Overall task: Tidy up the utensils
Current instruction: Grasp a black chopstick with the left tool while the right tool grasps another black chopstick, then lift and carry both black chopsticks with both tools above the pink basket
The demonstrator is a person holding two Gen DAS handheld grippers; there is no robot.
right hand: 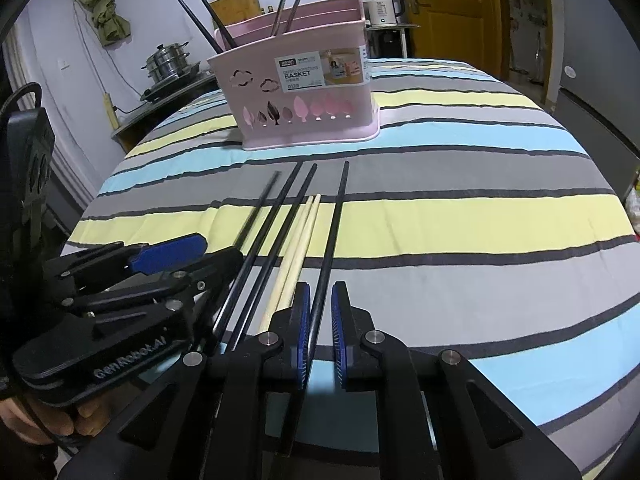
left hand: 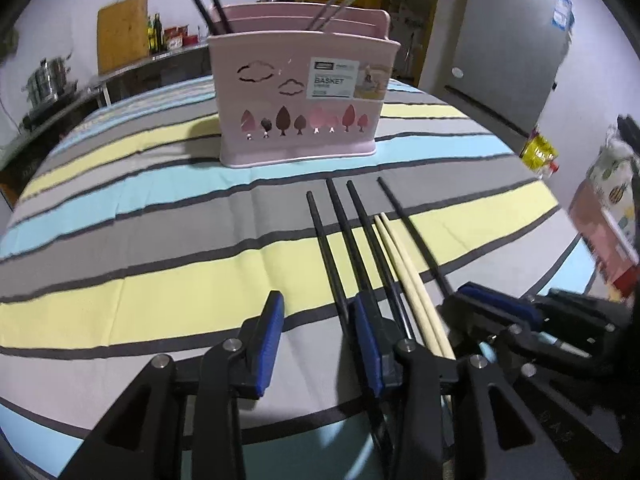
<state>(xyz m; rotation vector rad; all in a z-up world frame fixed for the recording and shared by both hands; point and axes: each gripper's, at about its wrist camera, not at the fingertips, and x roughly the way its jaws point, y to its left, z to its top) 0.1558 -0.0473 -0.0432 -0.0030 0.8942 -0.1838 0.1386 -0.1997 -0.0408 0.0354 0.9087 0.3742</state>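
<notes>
Over the striped tablecloth (right hand: 460, 220), both grippers angled downward: the right gripper (right hand: 320, 308) stood narrowly apart around a black chopstick (right hand: 334, 236), the left gripper (left hand: 318, 320) half-open, empty.

A striped cloth (right hand: 460, 220) in grey, yellow and pale blue bands covers the bench beneath and ahead of the fingers. Far beyond them to the left, a stacked steel steamer pot (right hand: 166, 62) sits on a dark stove by the wall, with an olive rag (right hand: 105, 12) hanging above it. Straight ahead in the background stand a wooden cutting board (left hand: 122, 38) and some bottles (left hand: 155, 32). Ahead to the right are a white electric kettle (right hand: 382, 6), a yellow door (right hand: 448, 4) and a grey refrigerator (left hand: 516, 56). A yellow packet (left hand: 539, 153) lies off the bench's right edge.
</notes>
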